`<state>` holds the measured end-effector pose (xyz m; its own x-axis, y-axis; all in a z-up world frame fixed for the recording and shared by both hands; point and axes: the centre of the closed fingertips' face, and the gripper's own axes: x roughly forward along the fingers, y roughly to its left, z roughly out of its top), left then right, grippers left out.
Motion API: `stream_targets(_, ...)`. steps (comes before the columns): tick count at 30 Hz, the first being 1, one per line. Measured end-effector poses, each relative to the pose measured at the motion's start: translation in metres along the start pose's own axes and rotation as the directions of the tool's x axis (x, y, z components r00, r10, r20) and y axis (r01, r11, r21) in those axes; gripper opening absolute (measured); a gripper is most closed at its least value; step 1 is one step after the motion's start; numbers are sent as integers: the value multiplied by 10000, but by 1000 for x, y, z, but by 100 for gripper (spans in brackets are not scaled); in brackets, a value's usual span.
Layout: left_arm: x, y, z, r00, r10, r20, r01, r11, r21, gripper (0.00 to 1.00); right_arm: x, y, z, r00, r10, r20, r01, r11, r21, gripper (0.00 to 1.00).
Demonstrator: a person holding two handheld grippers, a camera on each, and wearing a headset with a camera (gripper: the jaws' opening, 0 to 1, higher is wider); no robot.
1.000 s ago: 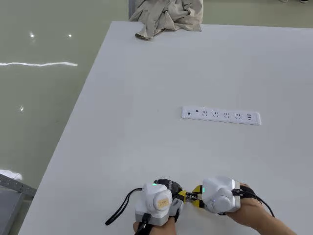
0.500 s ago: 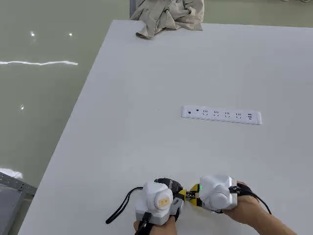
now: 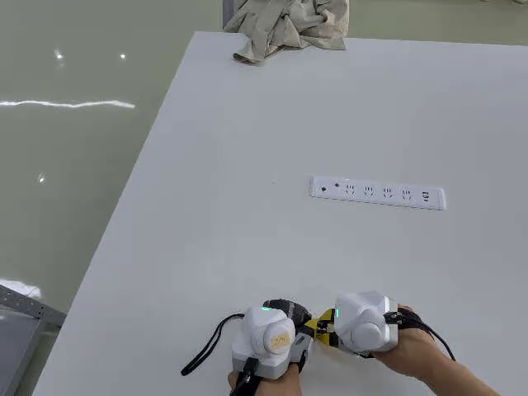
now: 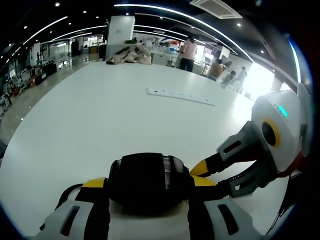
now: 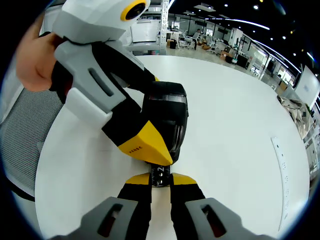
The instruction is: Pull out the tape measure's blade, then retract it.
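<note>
Yellow-tipped right hand-held gripper (image 5: 161,181) pinches the black tape measure's (image 5: 167,115) blade (image 5: 161,173).

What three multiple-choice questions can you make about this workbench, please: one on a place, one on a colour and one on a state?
1. Where does the power strip lie?
A. On the white table, beyond the tape measure case.
B. On the floor.
C. Under a cloth.

2. What colour is the tape measure case?
A. Red.
B. Black.
C. White.

3. What is the right gripper doing?
A. Hanging open.
B. Holding a cable.
C. Pinching the blade.

Answers: 1 A, the head view shows it farther up the tabletop. 2 B, both gripper views show a black case. 3 C, its yellow tips close on the numbered blade.
</note>
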<state>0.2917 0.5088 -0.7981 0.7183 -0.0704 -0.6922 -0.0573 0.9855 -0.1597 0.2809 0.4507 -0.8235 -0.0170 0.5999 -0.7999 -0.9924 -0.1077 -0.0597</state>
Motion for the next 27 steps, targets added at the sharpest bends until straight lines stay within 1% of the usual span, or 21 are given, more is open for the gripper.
stream_targets(12,0,0,0,10000,11,8,-11,10000,-13,60,4,0,3,10000,33,-33,-33,10000,47,13)
stream_targets(21,0,0,0,10000,17,5,-17,10000,-19,60,5,0,4,9999,82,-72,-82,9999,-58,13)
stream_targets(24,-1,0,0,10000,23,19,-23,10000,-14,60,5,-1,4,9998,103,-149,-100,9997,214,13)
stream_targets(27,0,0,0,10000,1,13,-1,10000,-11,60,5,0,4,9998,94,-167,-92,9999,137,13)
